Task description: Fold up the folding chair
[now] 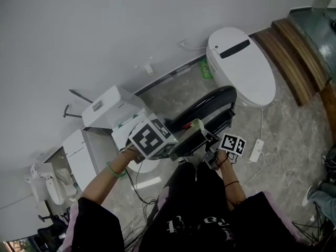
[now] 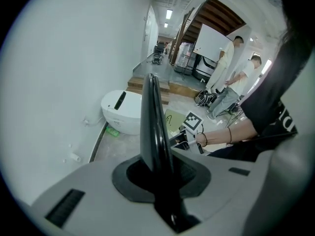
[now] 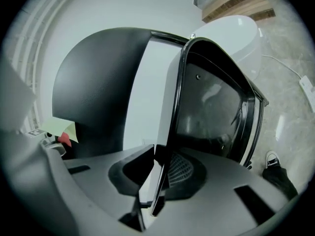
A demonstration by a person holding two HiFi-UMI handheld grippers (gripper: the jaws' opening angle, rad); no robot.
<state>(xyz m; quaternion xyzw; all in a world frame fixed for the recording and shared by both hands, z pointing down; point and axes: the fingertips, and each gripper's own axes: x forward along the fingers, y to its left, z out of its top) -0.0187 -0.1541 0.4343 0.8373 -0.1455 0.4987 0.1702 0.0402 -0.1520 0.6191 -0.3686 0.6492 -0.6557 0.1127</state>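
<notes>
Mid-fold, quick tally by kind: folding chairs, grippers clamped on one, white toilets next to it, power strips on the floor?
folding chair: 1
grippers shut on its edges: 2 (left gripper, right gripper)
toilet, lid down: 1
power strip on the floor: 1
Total: 5

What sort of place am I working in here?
Likely a test space or showroom, not a working bathroom: a white toilet stands loose on the marbled floor beside wooden steps, and people stand by a whiteboard down the hall.
</notes>
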